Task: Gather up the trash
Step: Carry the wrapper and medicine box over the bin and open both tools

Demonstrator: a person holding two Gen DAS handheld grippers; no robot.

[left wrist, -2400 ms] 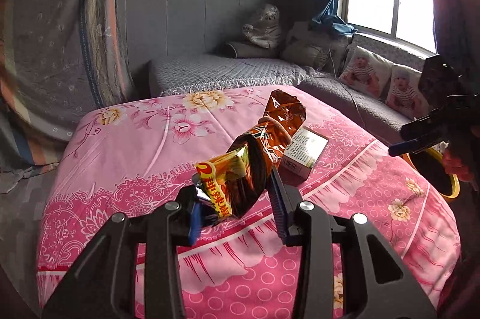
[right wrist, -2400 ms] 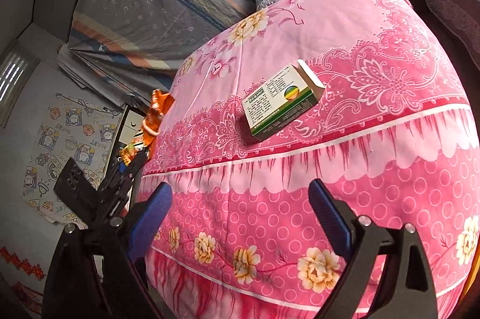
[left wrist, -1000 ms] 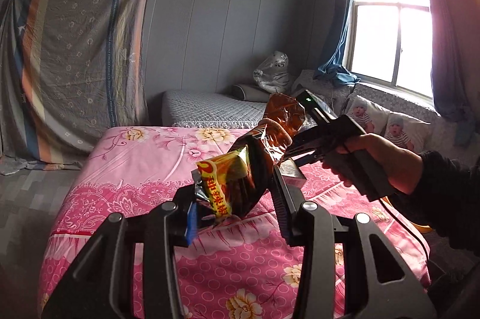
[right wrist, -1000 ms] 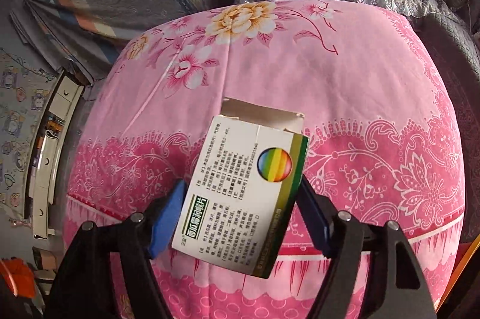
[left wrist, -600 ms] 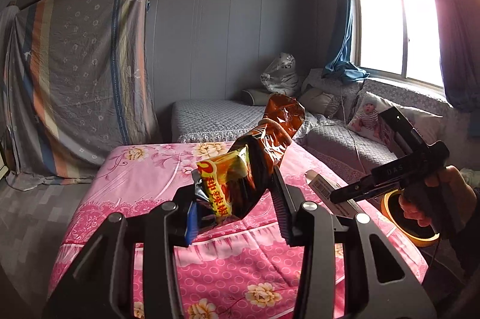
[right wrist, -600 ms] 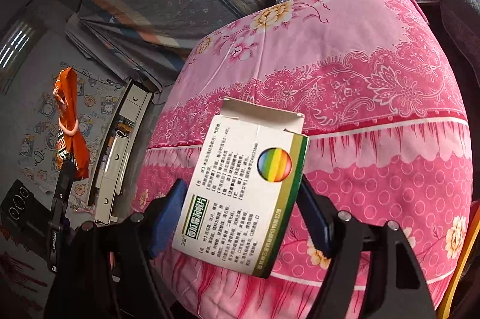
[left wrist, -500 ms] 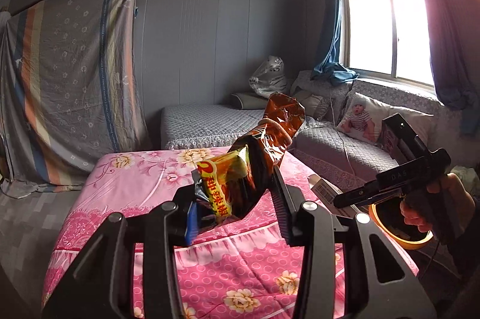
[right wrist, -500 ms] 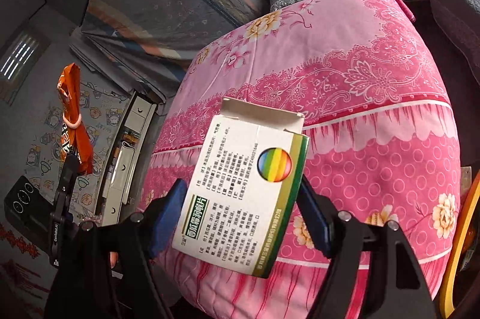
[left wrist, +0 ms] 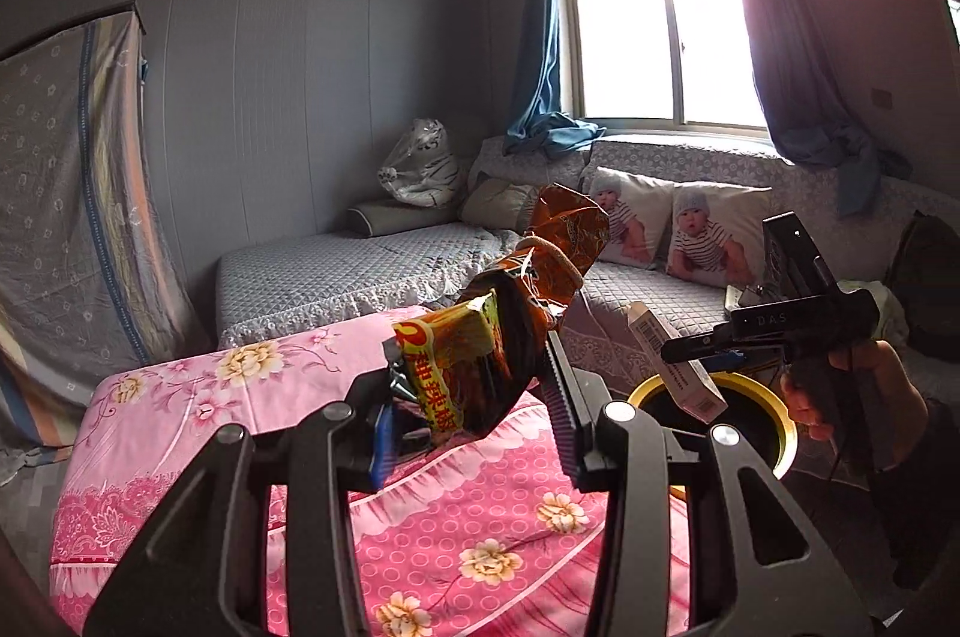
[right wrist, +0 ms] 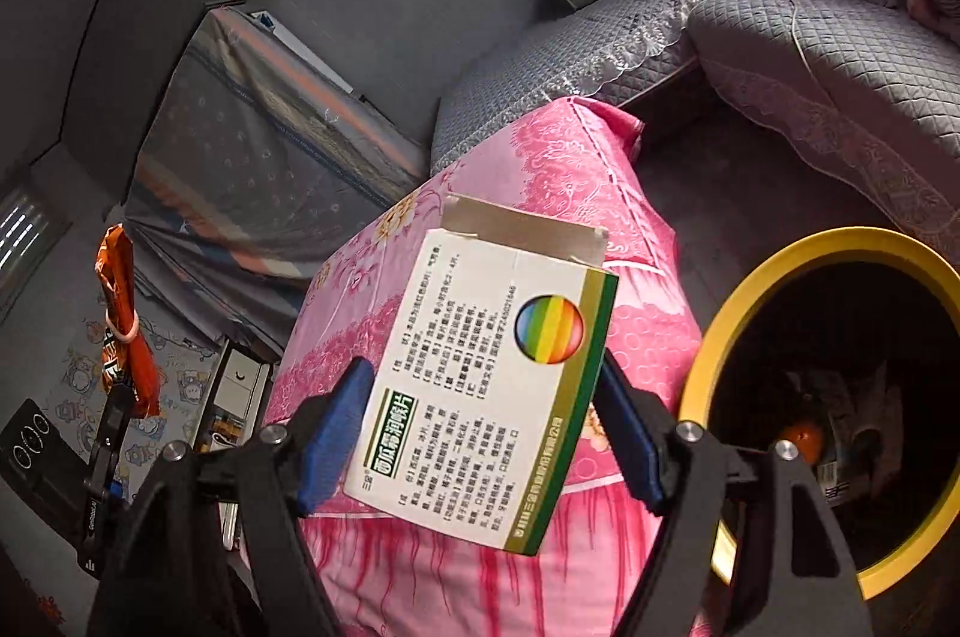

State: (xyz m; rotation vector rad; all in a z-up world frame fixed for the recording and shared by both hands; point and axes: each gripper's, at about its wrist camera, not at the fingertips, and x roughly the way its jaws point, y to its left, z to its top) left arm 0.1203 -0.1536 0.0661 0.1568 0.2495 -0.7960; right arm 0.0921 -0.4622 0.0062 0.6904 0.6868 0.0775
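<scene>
Grey panelled walls and a bright window (left wrist: 654, 19) close in a bedroom where a pink flowered bedspread (left wrist: 198, 391) covers the bed in the foreground. Beyond it, a grey quilted sofa (left wrist: 654, 289) runs under the window. At the bed's corner stands a round bin with a yellow rim (right wrist: 804, 253); some rubbish lies in its dark inside, though what it is I cannot make out.

The left gripper (left wrist: 468, 415) is clamped partway closed on a crumpled orange and yellow foil snack wrapper (left wrist: 504, 325), held up over the bedspread. The right gripper (right wrist: 483, 424), in a person's hand (left wrist: 852, 391), pinches a white cardboard medicine box with a green edge and a rainbow disc (right wrist: 486, 385) across its width, its end flap open. From the left wrist view the box hangs over the bin's mouth.
</scene>
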